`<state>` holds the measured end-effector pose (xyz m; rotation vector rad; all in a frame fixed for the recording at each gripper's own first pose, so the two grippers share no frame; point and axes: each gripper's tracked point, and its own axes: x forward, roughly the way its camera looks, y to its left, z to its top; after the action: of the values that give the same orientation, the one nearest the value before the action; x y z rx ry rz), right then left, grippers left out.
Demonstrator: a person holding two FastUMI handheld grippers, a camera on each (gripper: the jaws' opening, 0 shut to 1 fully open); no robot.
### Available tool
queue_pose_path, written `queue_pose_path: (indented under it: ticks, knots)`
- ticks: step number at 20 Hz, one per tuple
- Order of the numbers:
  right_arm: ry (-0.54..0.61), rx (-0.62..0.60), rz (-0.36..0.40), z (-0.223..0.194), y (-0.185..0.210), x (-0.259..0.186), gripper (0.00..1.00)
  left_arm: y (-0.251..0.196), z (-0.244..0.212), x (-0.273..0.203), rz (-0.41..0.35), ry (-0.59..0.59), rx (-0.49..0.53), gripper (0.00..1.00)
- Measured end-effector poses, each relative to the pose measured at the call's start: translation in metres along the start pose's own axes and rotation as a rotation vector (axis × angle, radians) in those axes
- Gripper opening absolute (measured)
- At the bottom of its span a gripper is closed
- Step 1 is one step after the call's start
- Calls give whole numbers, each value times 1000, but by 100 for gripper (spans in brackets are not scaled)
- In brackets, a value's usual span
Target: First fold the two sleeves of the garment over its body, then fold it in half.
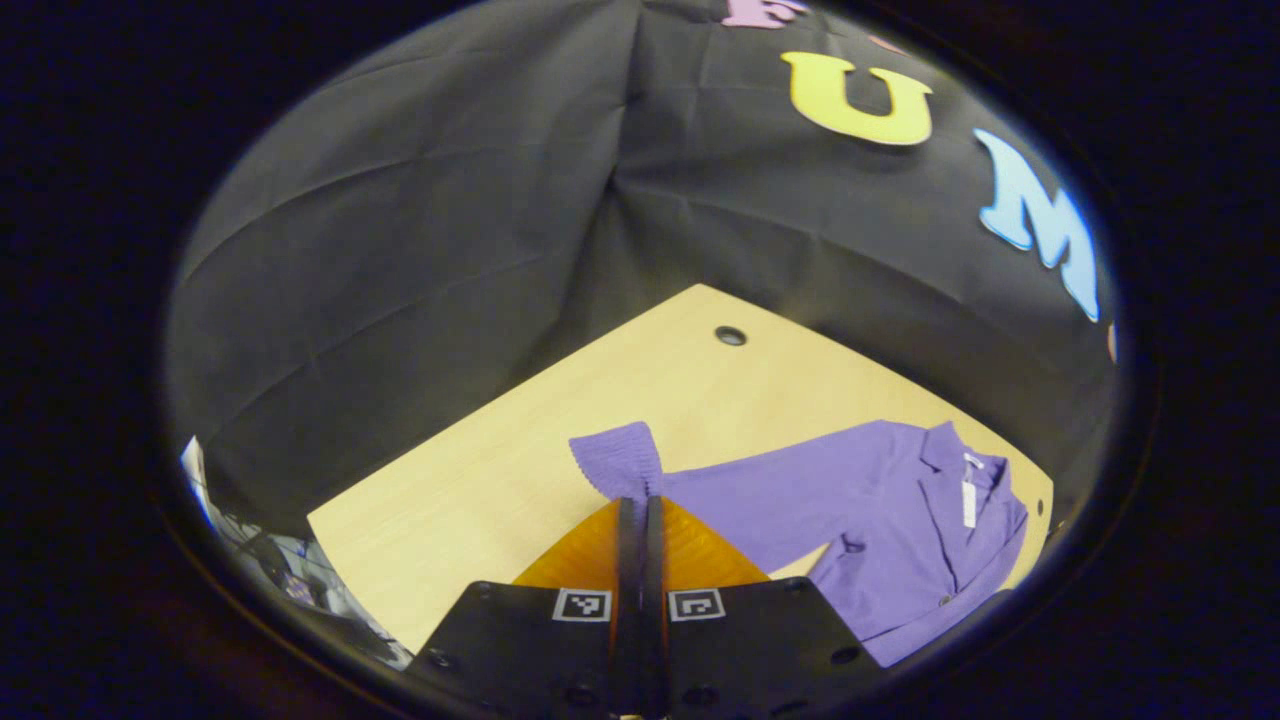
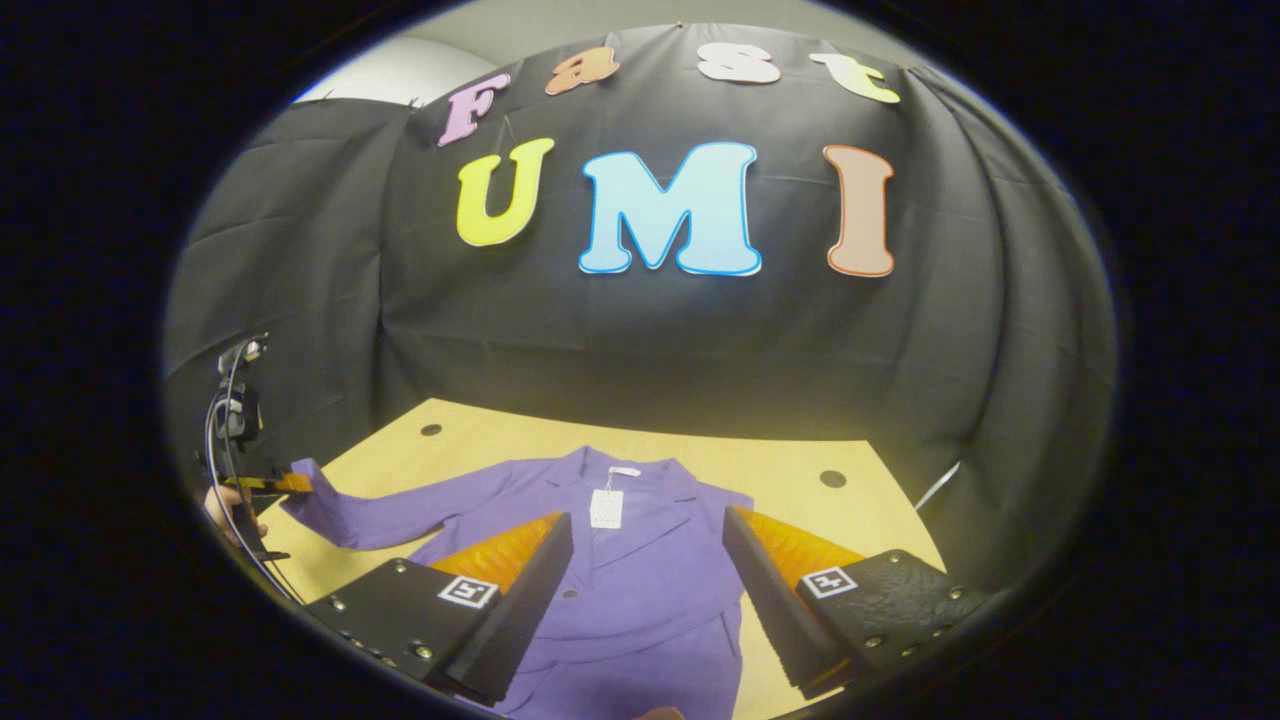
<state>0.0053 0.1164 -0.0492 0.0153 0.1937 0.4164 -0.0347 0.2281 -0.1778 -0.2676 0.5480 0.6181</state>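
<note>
Jacket point(image 2: 640, 600) lies flat on the wooden table point(image 2: 800, 460), collar toward the cloth wall and front facing up, a white tag point(image 2: 606, 508) at its neck. One sleeve point(image 1: 760, 480) stretches out sideways from the jacket body, and the left gripper point(image 1: 640, 515) is clenched on that sleeve just short of the ribbed cuff point(image 1: 618, 458), fingers pressed together with fabric pinched between them. Seen from the right gripper view, the same tool sits at the sleeve's far end, a hand point(image 2: 222, 510) behind it. That hold looks meant to lift the sleeve and carry it across the jacket's chest, the first fold. The right gripper point(image 2: 648, 560) hangs above the jacket's middle with its fingers spread wide, grasping nothing, probably waiting to take the other sleeve, which lies out of sight beside the jacket.
</note>
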Motion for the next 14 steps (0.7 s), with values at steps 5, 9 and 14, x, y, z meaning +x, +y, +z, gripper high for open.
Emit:
queue_pose_path:
  ticks: [5, 9, 14]
  knots:
    - [-6, -21, -9, -2, -2, -3, 94, -87, 8, -28, -150, -35, 104, 7]
    - [-17, -32, -24, 0, -6, -5, 94, -146, 4, -51, -256, -50, 202, 7]
    - [-17, -32, -50, -1, -14, -6, 94, -218, -11, -72, -386, -62, 322, 7]
